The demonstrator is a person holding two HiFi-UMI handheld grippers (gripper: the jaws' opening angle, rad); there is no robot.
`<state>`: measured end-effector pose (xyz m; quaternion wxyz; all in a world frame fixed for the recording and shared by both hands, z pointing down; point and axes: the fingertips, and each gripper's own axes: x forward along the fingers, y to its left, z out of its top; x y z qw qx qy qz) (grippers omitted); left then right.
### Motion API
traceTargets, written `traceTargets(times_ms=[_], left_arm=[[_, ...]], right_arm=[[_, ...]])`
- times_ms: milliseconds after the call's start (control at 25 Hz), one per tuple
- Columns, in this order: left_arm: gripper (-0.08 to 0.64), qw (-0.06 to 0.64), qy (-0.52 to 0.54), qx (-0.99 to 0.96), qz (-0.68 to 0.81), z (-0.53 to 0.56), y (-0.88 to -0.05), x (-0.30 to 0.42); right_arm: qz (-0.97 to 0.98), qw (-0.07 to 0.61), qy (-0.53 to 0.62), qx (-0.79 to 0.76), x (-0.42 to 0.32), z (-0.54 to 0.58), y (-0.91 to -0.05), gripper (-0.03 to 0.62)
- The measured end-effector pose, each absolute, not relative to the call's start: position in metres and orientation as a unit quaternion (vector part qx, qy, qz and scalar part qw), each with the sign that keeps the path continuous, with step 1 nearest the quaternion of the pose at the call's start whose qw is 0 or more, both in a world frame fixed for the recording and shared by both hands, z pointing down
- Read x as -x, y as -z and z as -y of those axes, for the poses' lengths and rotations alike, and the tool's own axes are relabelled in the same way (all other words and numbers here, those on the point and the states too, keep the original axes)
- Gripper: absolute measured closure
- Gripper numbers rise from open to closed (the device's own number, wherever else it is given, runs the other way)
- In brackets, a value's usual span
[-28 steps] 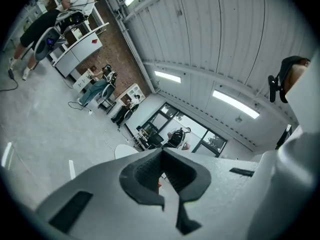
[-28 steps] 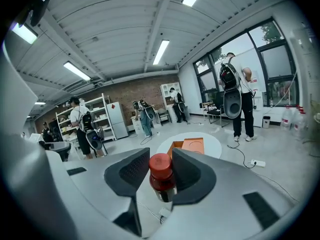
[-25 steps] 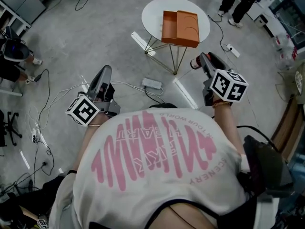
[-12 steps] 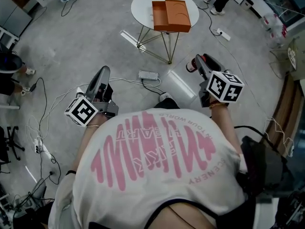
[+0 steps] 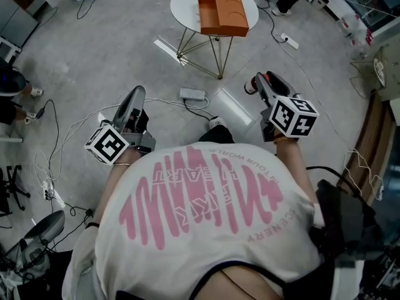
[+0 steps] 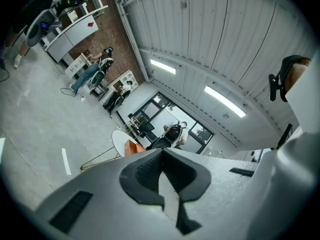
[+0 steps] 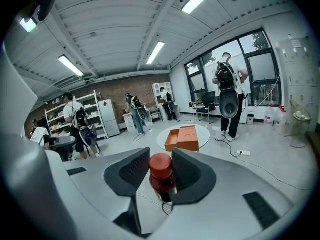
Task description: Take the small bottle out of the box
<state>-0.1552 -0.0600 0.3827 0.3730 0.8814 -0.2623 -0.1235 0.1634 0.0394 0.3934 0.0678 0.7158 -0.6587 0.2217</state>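
Observation:
The small dark bottle with a red cap [image 7: 160,165] sits between the jaws of my right gripper [image 7: 161,178], which is shut on it. In the head view that right gripper [image 5: 257,84] hangs over the floor with the bottle [image 5: 249,87] at its tip. The orange box [image 5: 222,14] lies open on the round white table [image 5: 184,2], well ahead of both grippers; it also shows past the bottle as the orange box [image 7: 183,138]. My left gripper [image 5: 137,94] is held level at the left. Its pads [image 6: 150,170] meet at the tips with nothing between them.
A grey power strip [image 5: 192,94] and cables lie on the concrete floor between me and the table. White bars [image 5: 234,109] lie near the table's wire legs [image 5: 215,58]. People [image 7: 228,91] stand beyond the table. A fan [image 5: 39,229] stands at the lower left.
The table and box have slid up and away in the head view. Both grippers have drawn back from the table. The bottle stays in the right gripper.

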Motion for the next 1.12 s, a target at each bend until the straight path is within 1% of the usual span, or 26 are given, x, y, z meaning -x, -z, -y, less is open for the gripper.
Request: traceTargets(times_ms=[560,720,1120], left_arm=[[0.552,0.379,0.127,-0.871,0.287,0.071,-0.384,0.175],[0.552,0.370,0.128,-0.876,0.283,0.075,-0.386,0.178],[0.552,0.375,0.132,-0.872,0.284,0.088,-0.385,0.181]], right_arm=[[0.665,0.072,-0.209,-0.713,-0.158,-0.023,-0.387,0.454],[0.665,0.078,-0.206,-0.713,-0.157,-0.018,-0.389,0.454],[0.664,0.083,-0.207,-0.714,-0.155,-0.006,-0.390,0.454]])
